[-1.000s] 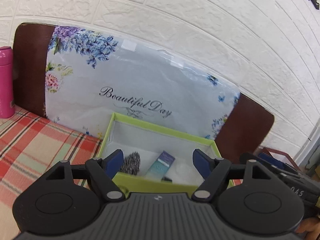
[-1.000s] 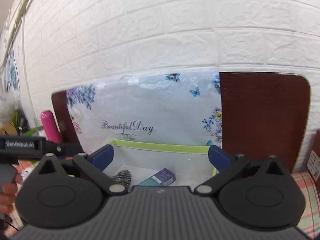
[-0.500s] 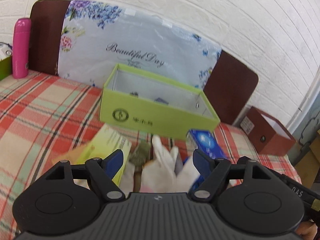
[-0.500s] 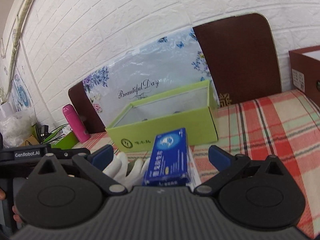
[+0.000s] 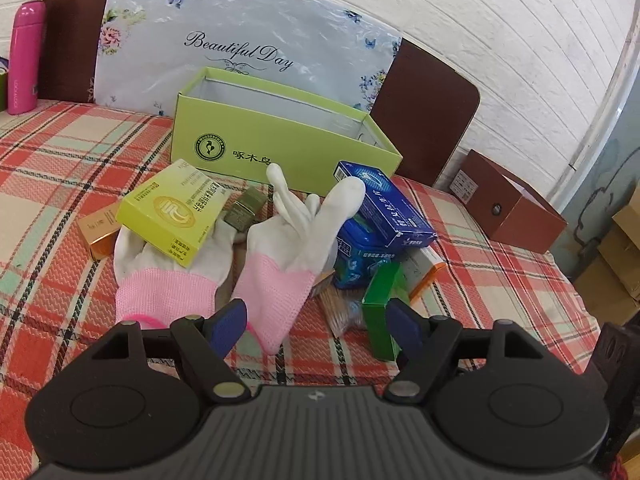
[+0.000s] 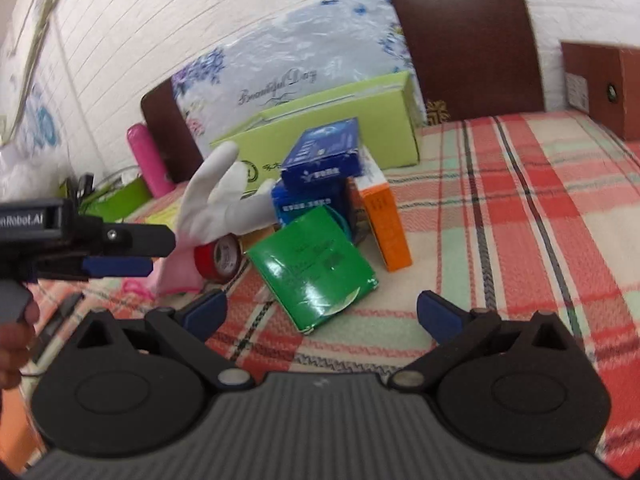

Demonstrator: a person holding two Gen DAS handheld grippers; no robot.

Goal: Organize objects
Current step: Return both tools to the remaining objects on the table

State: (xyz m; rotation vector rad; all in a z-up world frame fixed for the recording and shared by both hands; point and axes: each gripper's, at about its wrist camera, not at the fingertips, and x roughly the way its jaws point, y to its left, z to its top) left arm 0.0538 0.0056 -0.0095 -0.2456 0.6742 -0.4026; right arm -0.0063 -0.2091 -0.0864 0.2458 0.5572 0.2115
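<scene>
A pile of objects lies on the plaid cloth in front of an open lime-green box [image 5: 280, 140]: two white-and-pink gloves [image 5: 288, 248], a yellow carton [image 5: 172, 210], a blue carton [image 5: 384, 204] atop a blue tin [image 5: 360, 260], a green carton [image 5: 382, 300] and an orange carton [image 6: 384, 224]. My left gripper [image 5: 316, 328] is open, its jaws either side of the right glove's pink cuff. My right gripper [image 6: 320, 314] is open just before the green carton [image 6: 312, 264]. A red tape roll [image 6: 218, 258] lies beside the glove [image 6: 216, 200].
A floral "Beautiful Day" package [image 5: 248, 40] leans on a dark headboard behind the green box. A pink bottle [image 5: 24, 56] stands far left. A brown box [image 5: 508, 204] sits at the right edge of the bed. The left gripper also shows in the right wrist view [image 6: 116, 266].
Both grippers have pulled back and tilted down from over the green box to the pile in front of it. Both stay open.
</scene>
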